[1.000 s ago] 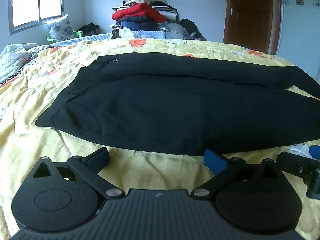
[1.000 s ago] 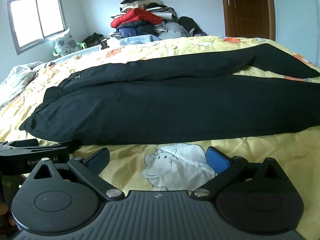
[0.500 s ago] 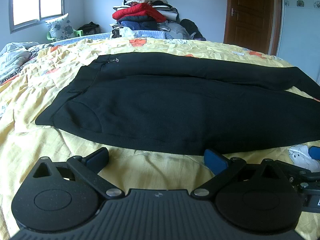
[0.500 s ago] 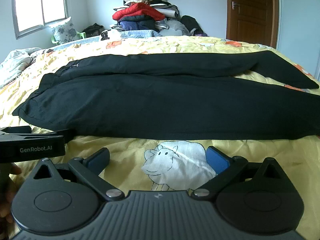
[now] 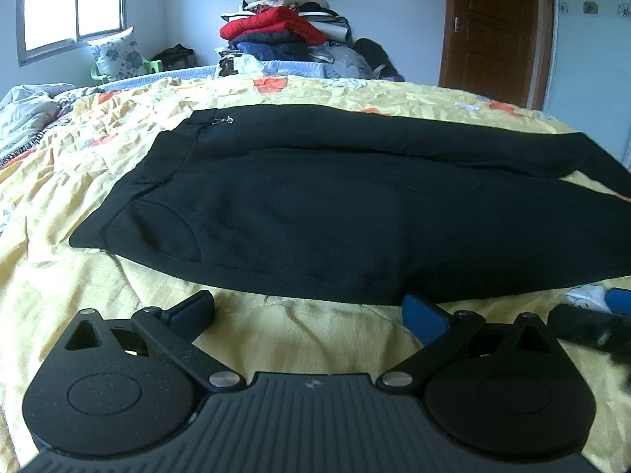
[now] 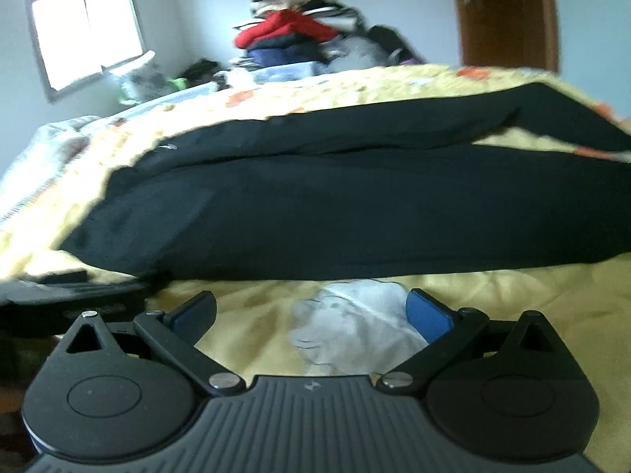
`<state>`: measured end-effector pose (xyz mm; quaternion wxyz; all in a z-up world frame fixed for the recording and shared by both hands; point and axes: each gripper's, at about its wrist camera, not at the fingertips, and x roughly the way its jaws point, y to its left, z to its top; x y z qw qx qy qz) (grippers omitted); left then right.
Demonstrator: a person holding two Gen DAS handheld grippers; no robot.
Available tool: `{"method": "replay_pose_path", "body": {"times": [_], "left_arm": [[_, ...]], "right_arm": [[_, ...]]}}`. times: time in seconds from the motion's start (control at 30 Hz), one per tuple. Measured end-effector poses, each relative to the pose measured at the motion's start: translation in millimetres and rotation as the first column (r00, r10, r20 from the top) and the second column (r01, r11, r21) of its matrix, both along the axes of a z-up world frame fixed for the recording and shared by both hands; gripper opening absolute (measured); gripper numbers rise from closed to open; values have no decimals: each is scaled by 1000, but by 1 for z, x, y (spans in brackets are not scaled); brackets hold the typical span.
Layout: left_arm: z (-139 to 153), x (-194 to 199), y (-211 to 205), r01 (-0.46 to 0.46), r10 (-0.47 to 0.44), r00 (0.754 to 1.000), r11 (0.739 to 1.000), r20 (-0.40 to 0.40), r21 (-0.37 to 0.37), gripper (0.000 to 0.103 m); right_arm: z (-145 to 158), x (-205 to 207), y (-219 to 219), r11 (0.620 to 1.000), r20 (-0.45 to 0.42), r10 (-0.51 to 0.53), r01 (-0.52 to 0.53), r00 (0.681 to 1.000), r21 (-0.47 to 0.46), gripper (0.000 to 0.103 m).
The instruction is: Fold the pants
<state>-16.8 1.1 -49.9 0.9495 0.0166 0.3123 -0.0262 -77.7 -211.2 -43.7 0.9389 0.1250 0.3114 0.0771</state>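
Black pants (image 5: 335, 213) lie flat on a yellow bedspread (image 5: 51, 276), waistband to the left, legs running right. They also show in the right wrist view (image 6: 355, 213), blurred. My left gripper (image 5: 307, 311) is open and empty, just short of the pants' near edge. My right gripper (image 6: 311, 311) is open and empty over a white sheep print (image 6: 355, 331), also just short of the near edge. The right gripper shows at the right edge of the left wrist view (image 5: 595, 315); the left gripper shows at the left of the right wrist view (image 6: 67, 287).
A pile of clothes with a red jacket (image 5: 272, 27) stands behind the bed. A wooden door (image 5: 493, 27) is at the back right, a window (image 5: 71, 0) at the back left. A crumpled quilt (image 5: 27, 114) lies at the bed's left edge.
The right wrist view has tilted and blurred, so the right gripper is moving; the pants sit higher and closer in it. The left gripper has barely moved. Both stay open.
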Motion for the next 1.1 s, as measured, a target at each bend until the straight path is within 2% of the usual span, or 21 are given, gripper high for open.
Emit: {"method": "replay_pose_path", "body": {"times": [0.03,0.1,0.17,0.3,0.4,0.5,0.6,0.73,0.83,0.93,1.0,1.1], "left_arm": [[1,-2,3,10,-10,1000,1000,3,-12,102],[5,-6,8,20,-19,1000,999,19,-37,102],[13,-12,13,16,-13,998,999,58,-51,102],[30,-10,22,0,1,993,1000,114,-12,102],[40,2,32,-40,37,988,999,149,18,101],[47,19,46,-90,88,985,996,148,6,101],[51,35,63,-127,129,983,992,128,-26,100],[56,51,76,-154,160,981,986,110,-64,101],[57,58,78,-158,163,981,986,102,-58,101],[57,65,78,-153,156,983,988,94,-36,101],[57,69,76,-148,148,984,989,94,-16,101],[56,78,76,-146,145,985,989,90,4,102]], "right_arm": [[4,1,-7,997,10,33,-33,999,73,103],[14,10,-15,983,25,84,-87,996,159,103],[29,25,-18,979,54,125,-132,991,157,103],[58,64,-8,972,141,228,-234,963,29,103],[68,101,12,926,152,376,-366,914,-91,103],[74,140,35,864,124,489,-461,863,-202,103],[82,182,50,840,109,520,-484,847,-245,103],[88,244,63,840,61,471,-425,880,-337,103],[82,286,64,840,36,458,-420,888,-343,103],[71,320,71,812,22,513,-477,858,-335,103],[65,337,80,793,4,531,-495,848,-355,103],[56,361,95,778,-30,557,-534,830,-330,98]]}}
